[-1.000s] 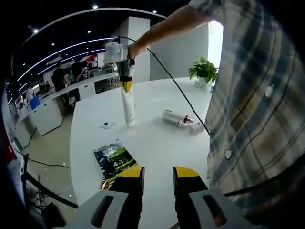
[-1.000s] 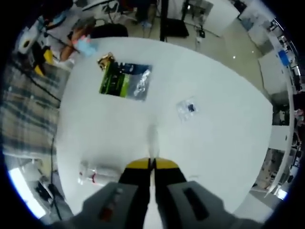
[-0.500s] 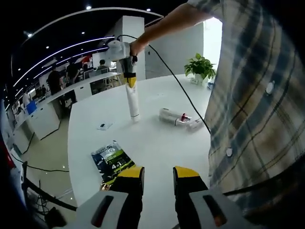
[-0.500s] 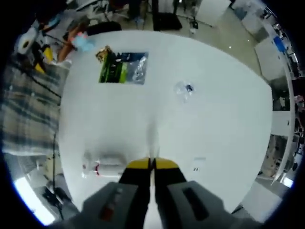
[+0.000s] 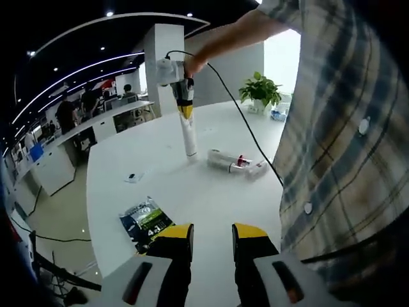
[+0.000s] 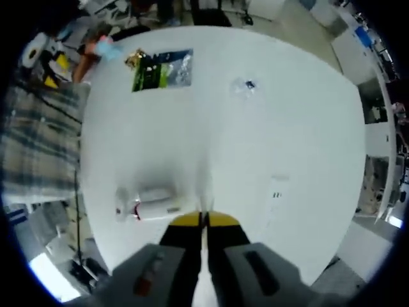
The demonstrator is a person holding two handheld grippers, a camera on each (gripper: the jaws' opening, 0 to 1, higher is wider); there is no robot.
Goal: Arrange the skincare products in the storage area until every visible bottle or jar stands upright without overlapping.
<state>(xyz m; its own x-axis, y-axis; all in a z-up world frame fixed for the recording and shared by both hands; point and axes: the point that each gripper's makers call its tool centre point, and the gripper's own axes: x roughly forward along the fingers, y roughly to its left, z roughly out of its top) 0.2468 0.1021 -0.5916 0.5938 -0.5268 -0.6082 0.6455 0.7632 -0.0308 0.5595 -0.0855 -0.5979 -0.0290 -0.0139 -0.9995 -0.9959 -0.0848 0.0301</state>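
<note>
My right gripper (image 6: 204, 220) has its yellow-tipped jaws pressed together on a white tube (image 6: 204, 185); in the left gripper view the same gripper (image 5: 185, 115) hangs over the far part of the table with the tube (image 5: 189, 137) upright beneath it, lower end at or just above the tabletop, contact not resolvable. My left gripper (image 5: 212, 240) sits near the table's near edge, jaws parted with a clear gap and nothing between them. Just left of its jaws lies a dark green-and-black sachet (image 5: 146, 220), flat on the white table (image 5: 211, 192). Right of the upright tube, near it, a white bottle (image 5: 223, 160) lies on its side with a red band toward its cap end; in the right gripper view it (image 6: 153, 204) lies left of the jaws, close beside the tube. Further out, a small clear packet (image 5: 131, 177) lies apart from the rest; the right gripper view shows it (image 6: 244, 85) beyond the tube, with the sachet (image 6: 162, 69) to its left. A potted plant (image 5: 261, 93) stands at the far rim. The plaid shirt (image 5: 339, 147) takes up the right side.
</note>
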